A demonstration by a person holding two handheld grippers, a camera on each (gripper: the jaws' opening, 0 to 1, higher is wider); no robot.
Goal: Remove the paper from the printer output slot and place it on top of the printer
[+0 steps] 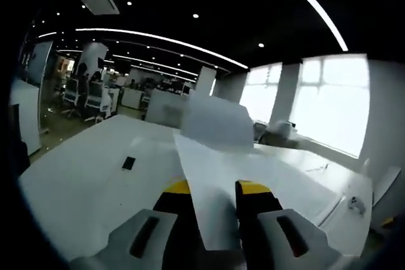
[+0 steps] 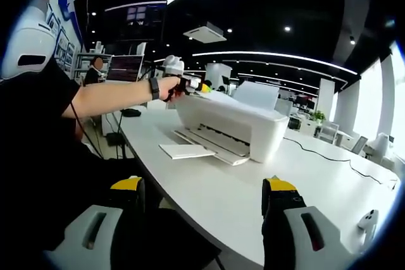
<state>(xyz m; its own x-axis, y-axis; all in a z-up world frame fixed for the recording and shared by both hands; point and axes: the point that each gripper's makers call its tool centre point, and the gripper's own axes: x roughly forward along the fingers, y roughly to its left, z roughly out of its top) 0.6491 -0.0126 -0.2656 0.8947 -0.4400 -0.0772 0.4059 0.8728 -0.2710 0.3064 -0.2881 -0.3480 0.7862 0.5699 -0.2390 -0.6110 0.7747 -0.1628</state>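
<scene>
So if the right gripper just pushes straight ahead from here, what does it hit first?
Likely the white table edge just ahead between the open jaws; the printer sits further back. Depth is hard to judge.

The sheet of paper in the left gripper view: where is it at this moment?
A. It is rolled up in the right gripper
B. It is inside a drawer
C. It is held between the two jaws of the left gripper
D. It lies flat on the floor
C: in the left gripper view the white sheet of paper runs up from between the jaws of the left gripper, whose yellow-tipped jaws close on its lower part.
</scene>
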